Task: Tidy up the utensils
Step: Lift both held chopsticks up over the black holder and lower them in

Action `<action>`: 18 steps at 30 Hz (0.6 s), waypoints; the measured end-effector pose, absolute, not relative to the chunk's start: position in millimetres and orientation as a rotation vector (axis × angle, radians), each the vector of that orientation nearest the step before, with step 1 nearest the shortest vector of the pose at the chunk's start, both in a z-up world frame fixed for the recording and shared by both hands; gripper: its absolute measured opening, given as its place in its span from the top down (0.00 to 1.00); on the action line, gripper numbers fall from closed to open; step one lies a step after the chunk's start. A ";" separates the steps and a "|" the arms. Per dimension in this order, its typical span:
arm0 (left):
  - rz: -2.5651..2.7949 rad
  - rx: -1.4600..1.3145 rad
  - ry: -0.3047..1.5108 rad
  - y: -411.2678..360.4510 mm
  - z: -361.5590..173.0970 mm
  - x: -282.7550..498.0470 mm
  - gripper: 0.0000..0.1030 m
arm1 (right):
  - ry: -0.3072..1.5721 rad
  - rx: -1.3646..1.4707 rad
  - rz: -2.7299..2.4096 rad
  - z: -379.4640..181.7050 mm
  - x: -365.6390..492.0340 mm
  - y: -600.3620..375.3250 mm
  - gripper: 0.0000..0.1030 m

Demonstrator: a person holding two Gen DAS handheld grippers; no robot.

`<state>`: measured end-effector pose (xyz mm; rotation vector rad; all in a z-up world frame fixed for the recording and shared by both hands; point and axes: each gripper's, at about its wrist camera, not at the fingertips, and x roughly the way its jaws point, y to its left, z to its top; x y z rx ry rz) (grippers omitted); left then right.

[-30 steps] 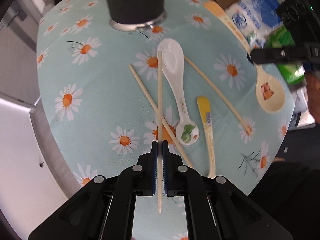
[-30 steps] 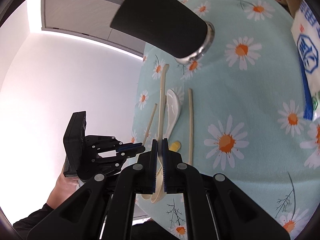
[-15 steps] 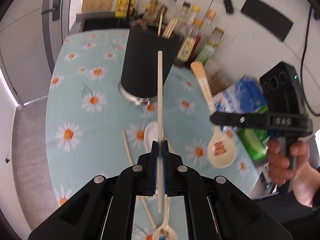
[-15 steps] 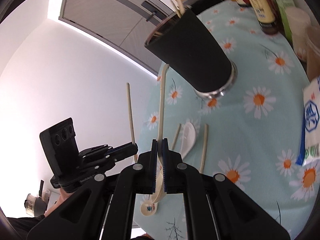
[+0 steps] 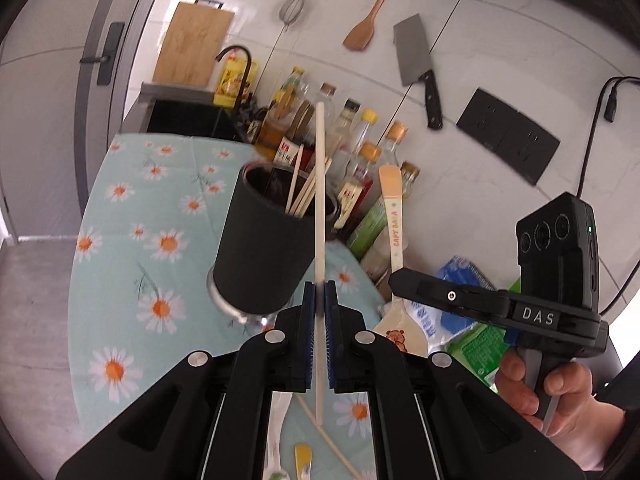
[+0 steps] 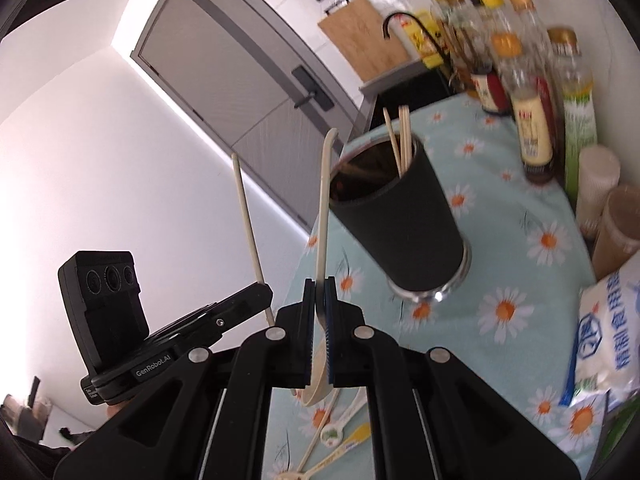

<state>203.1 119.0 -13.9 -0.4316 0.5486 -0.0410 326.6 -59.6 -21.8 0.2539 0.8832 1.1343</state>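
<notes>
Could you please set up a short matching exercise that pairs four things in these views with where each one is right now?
Things:
1. single chopstick
2. cream spoon
3. black holder
4. cleaver

Places:
A. standing on the daisy tablecloth, with chopsticks in it
B. clamped in the left claw
C. hanging on the wall
D. clamped in the right claw

Pairs: 1-B, 2-D, 3-A, 4-C
</notes>
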 end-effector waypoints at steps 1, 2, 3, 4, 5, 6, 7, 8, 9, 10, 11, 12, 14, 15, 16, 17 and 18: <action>-0.051 -0.432 0.527 120.6 -8.9 204.3 0.96 | 0.860 0.247 1.119 -17.6 327.2 -58.5 0.94; -0.065 -0.432 0.505 122.8 -3.3 207.3 0.96 | 0.845 0.246 1.112 -14.2 328.2 -58.4 0.94; -0.069 -0.429 0.495 123.8 1.1 209.3 0.96 | 0.829 0.245 1.107 -11.5 328.8 -57.7 0.94; -0.079 -0.430 0.479 126.7 6.2 212.9 0.96 | 0.808 0.246 1.102 -8.1 329.5 -56.8 0.94; -0.090 -0.435 0.470 128.3 8.8 214.7 0.96 | 0.793 0.246 1.093 -5.5 330.0 -56.2 0.94; -0.095 -0.436 0.460 130.3 12.3 217.6 0.96 | 0.783 0.243 1.087 -2.7 331.2 -55.4 0.94; -0.092 -0.429 0.451 131.5 15.7 220.3 0.96 | 0.772 0.241 1.086 0.7 333.1 -53.3 0.94; -0.095 -0.413 0.441 133.3 19.8 225.3 0.96 | 0.760 0.242 1.081 3.7 334.9 -51.3 0.94; -0.096 -0.406 0.435 134.1 22.0 228.2 0.96 | 0.746 0.242 1.074 7.5 336.3 -48.9 0.94; -0.100 -0.402 0.424 137.0 24.7 233.3 0.96 | 0.731 0.240 1.071 9.7 337.6 -45.8 0.94; -0.105 -0.405 0.419 139.3 26.0 237.5 0.96 | 0.712 0.238 1.064 12.7 338.7 -43.1 0.94; -0.112 -0.409 0.411 142.8 27.9 242.6 0.96 | 0.695 0.236 1.054 15.9 338.3 -41.9 0.94; -0.112 -0.410 0.392 148.4 31.2 250.0 0.96 | 0.650 0.224 1.027 21.6 340.0 -37.0 0.94; -0.113 -0.406 0.384 150.7 32.7 253.6 0.96 | 0.627 0.220 1.011 24.8 340.7 -35.4 0.94; -0.114 -0.403 0.378 153.0 34.0 256.8 0.96 | 0.603 0.217 0.981 26.6 341.9 -33.4 0.94; -0.114 -0.401 0.370 156.5 35.7 261.0 0.96 | 0.596 0.223 0.964 27.0 344.8 -31.3 0.94; -0.117 -0.403 0.363 159.3 37.1 264.3 0.96 | 0.595 0.230 0.958 28.2 347.8 -29.1 0.94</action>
